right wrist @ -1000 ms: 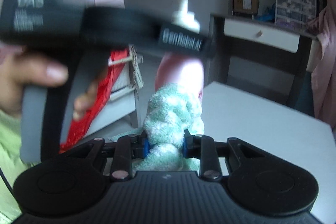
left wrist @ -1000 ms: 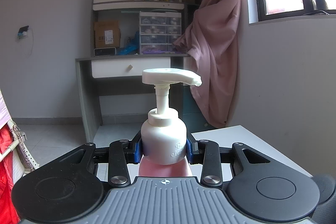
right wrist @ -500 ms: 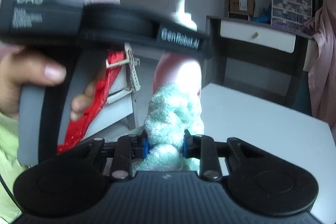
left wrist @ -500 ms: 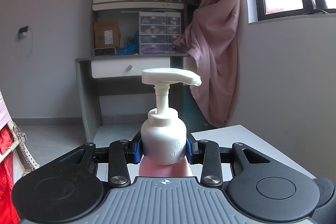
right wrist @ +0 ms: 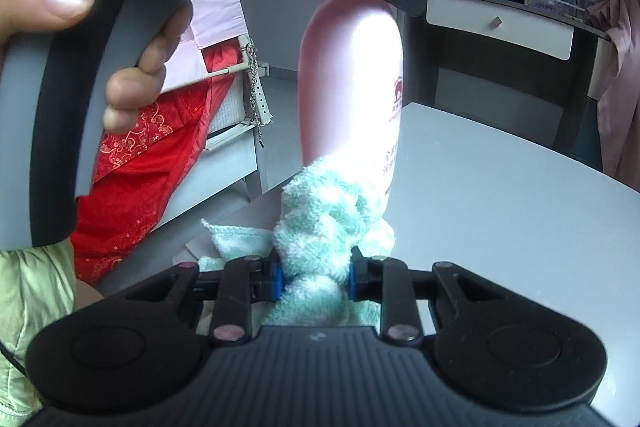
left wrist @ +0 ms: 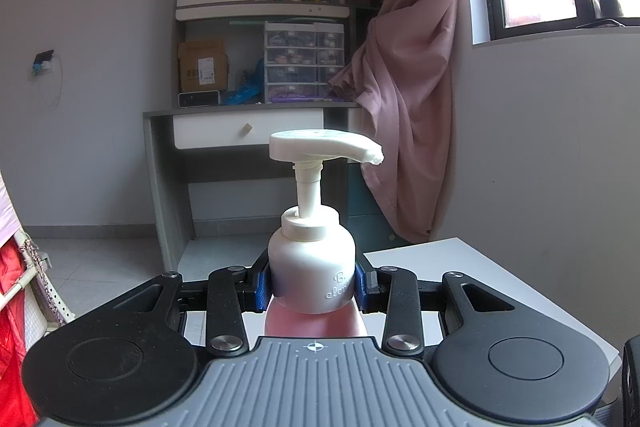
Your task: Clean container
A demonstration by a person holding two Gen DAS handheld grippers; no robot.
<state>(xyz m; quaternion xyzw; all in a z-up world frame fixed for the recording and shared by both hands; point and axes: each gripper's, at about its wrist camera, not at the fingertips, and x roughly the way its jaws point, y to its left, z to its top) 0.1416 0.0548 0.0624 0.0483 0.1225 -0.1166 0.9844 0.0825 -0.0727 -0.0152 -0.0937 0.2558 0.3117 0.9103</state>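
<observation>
I am mid-wipe: my left gripper [left wrist: 312, 285] has its jaws pinching the pink pump bottle [right wrist: 352, 75] at its white neck, my right gripper [right wrist: 314, 277] jaws pinch the green terry cloth [right wrist: 332, 223] against its lower side, so next I judge a firm rub around it.

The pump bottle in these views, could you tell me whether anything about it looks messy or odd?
Yes: the pump bottle has a white crusty blob on its nozzle tip, which looks like dried residue. Otherwise it stands upright and looks intact.
</observation>
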